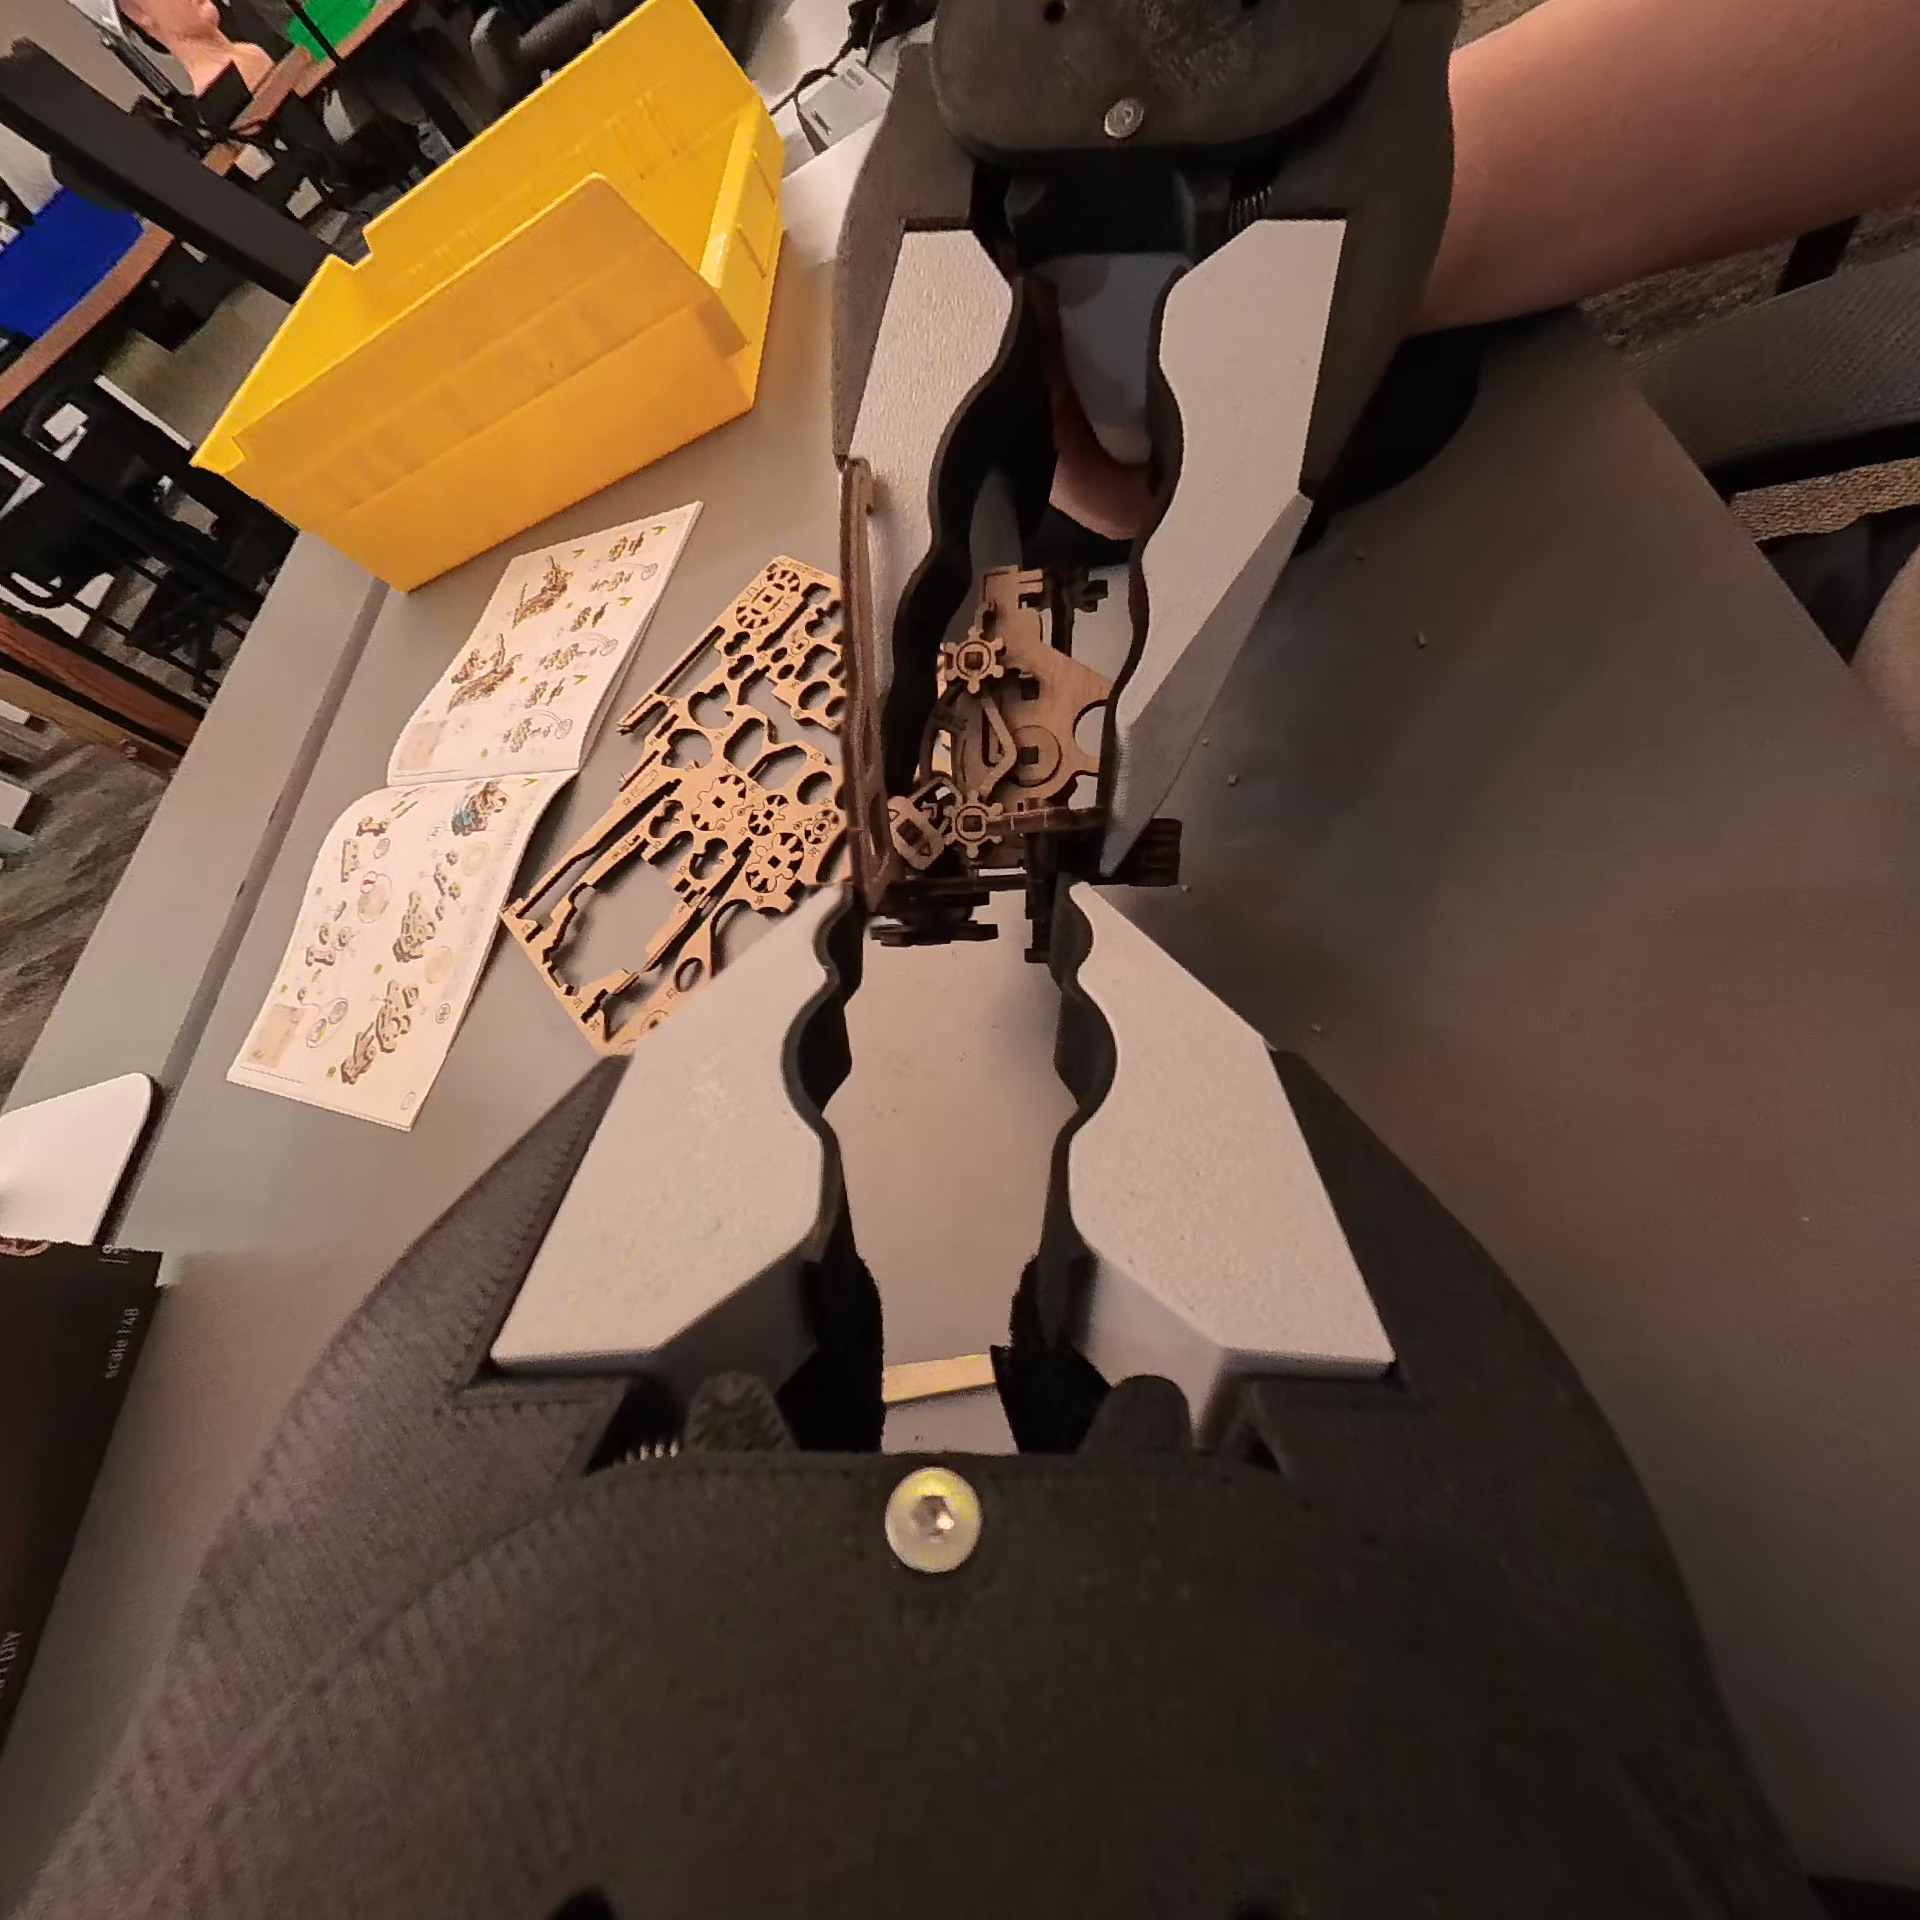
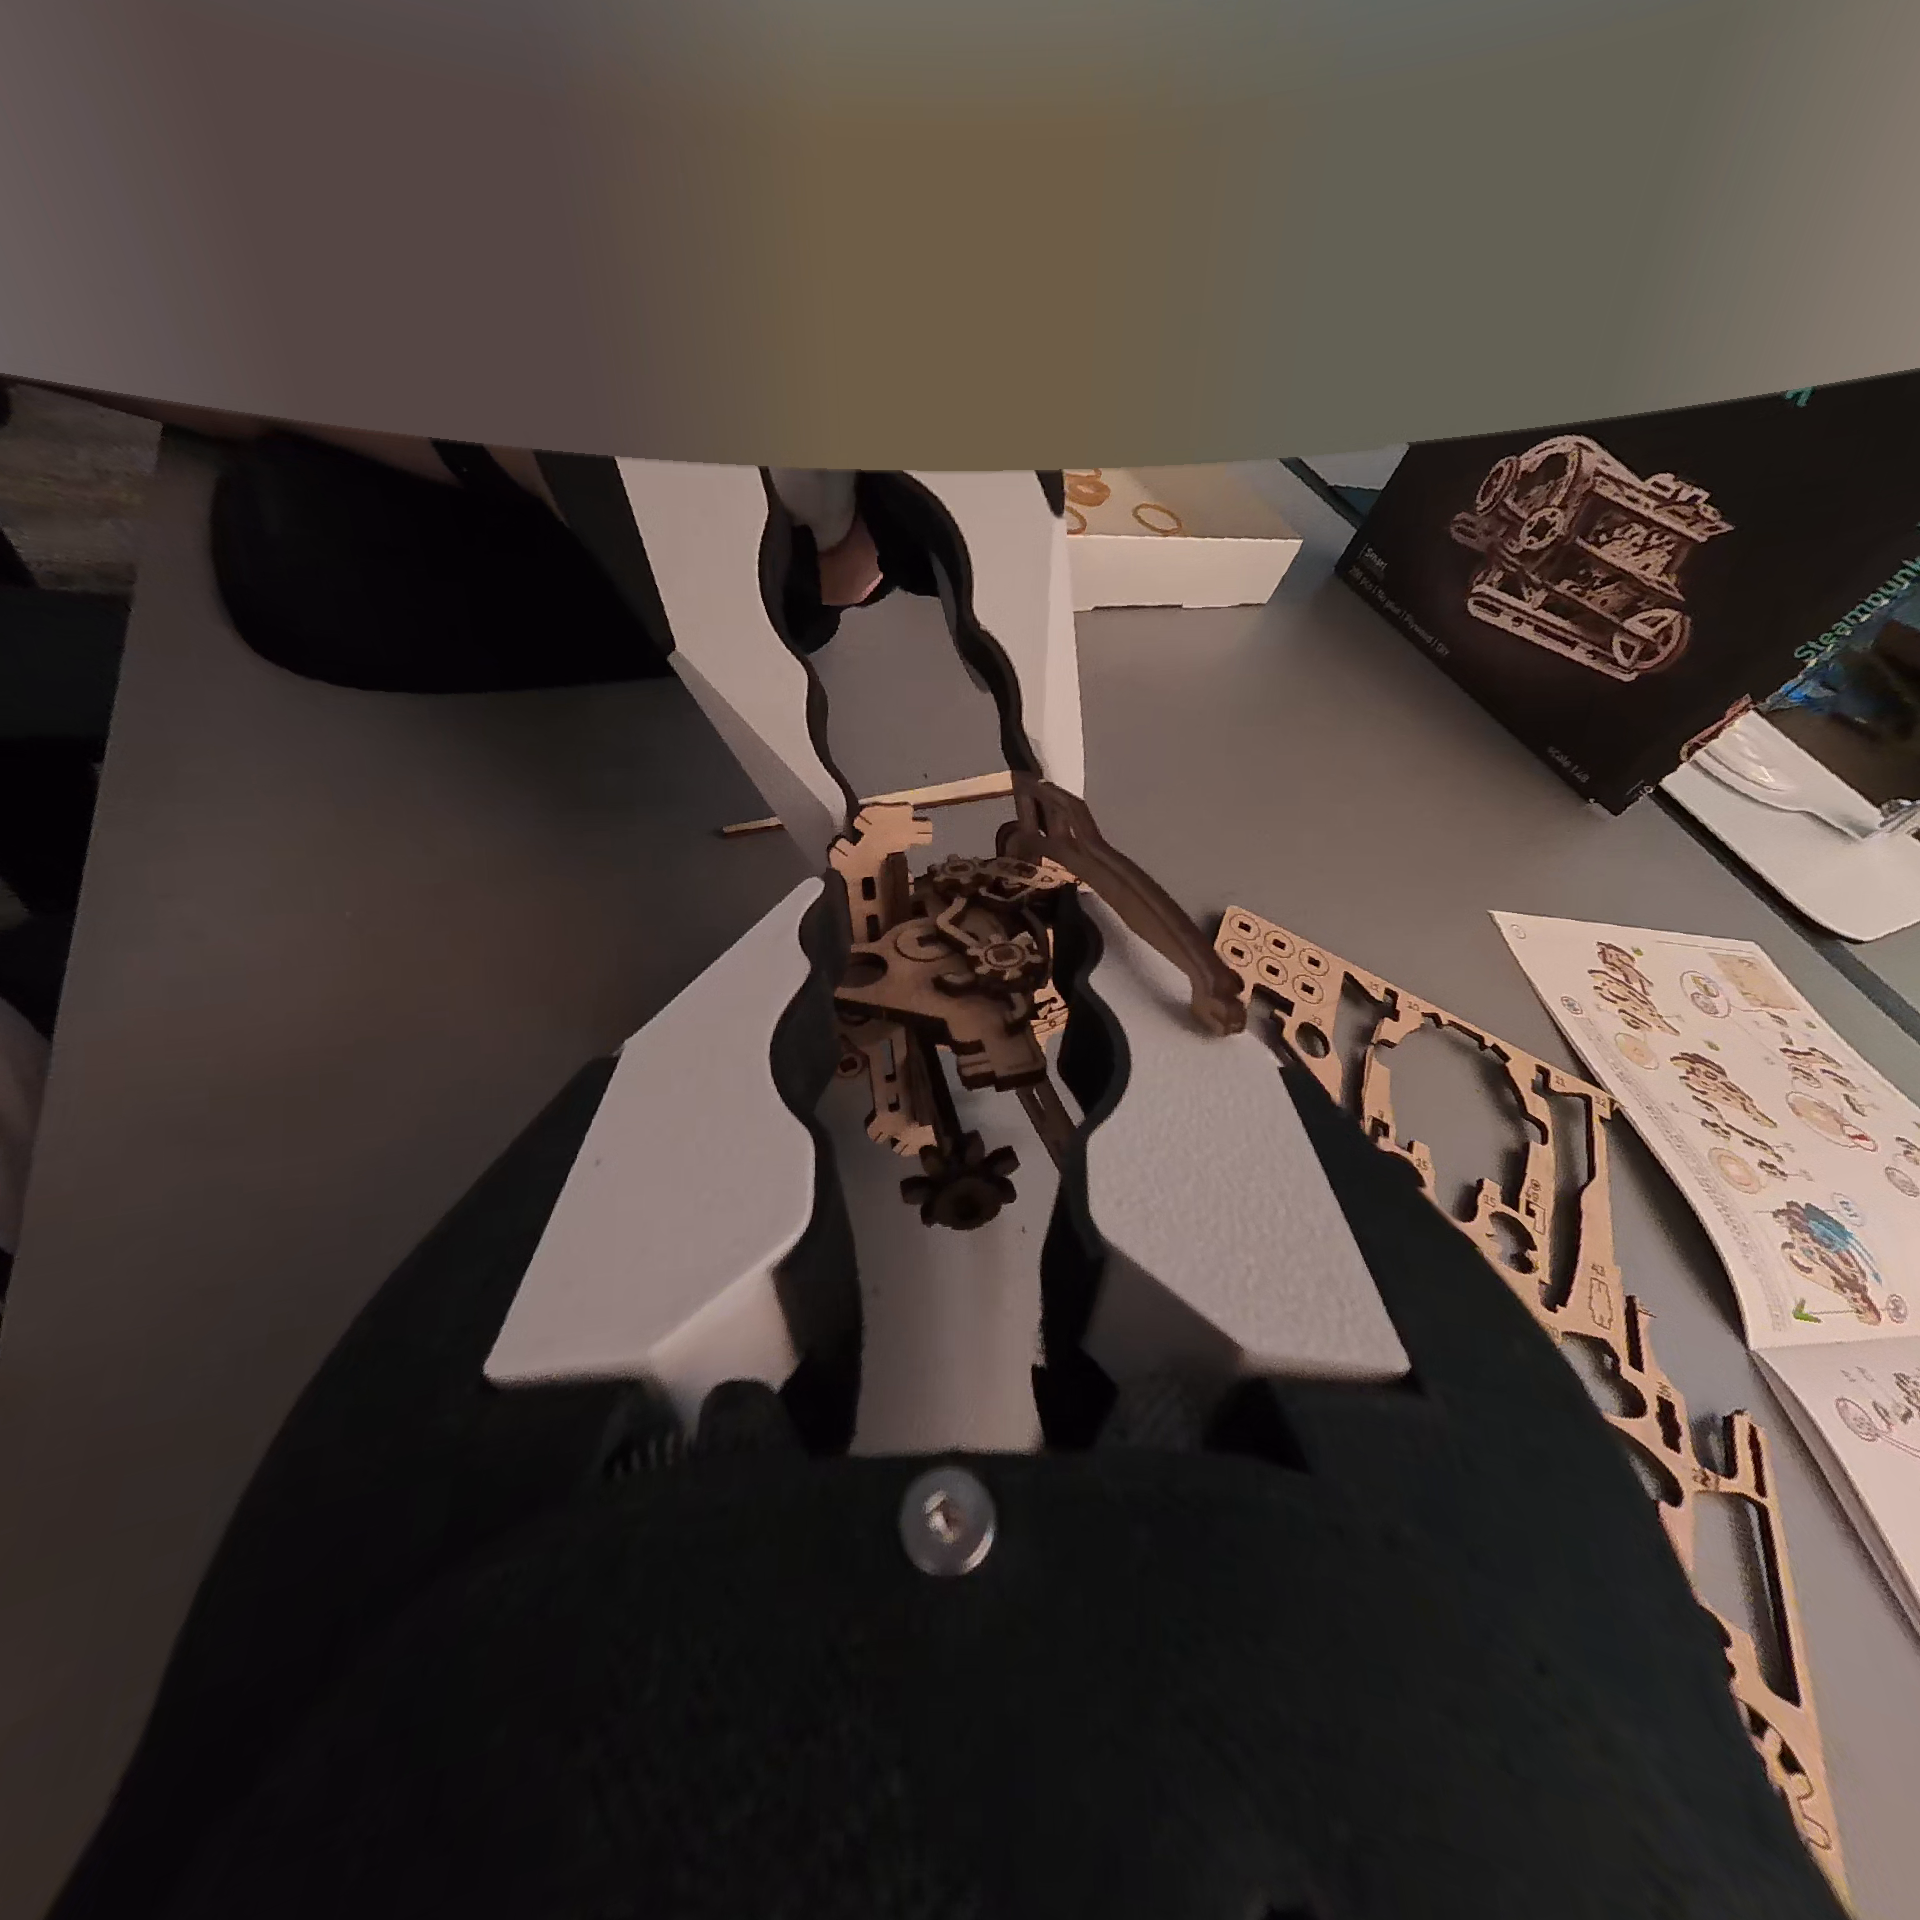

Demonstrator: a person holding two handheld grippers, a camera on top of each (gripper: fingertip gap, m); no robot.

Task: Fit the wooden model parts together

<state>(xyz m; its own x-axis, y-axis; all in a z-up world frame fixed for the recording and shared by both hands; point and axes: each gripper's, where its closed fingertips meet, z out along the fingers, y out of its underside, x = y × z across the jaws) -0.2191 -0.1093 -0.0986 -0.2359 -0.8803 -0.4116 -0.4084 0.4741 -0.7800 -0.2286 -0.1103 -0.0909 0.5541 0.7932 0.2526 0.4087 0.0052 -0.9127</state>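
Observation:
A half-built wooden model (image 1: 997, 717) with small gears hangs above the grey table between both grippers. My right gripper (image 2: 951, 914) is shut on its body (image 2: 935, 987), and it enters the left wrist view from the top (image 1: 1013, 821). My left gripper (image 1: 961, 909) faces it and is closed on the model's near end. It shows at the top of the right wrist view (image 2: 940, 816). A long dark wooden arm (image 1: 860, 665) stands against the left gripper's left fingertip and juts out sideways (image 2: 1132, 925).
A punched-out wooden part sheet (image 1: 686, 831) and an open instruction booklet (image 1: 468, 810) lie to the left. A yellow bin (image 1: 499, 312) stands behind them. A black kit box (image 2: 1538, 613), a white tray (image 2: 1174, 561) and a thin wooden stick (image 2: 935, 795) are near. A person's forearm (image 1: 1662, 177) is top right. Only a small space, under 4 cm, lies between the two pairs of fingers.

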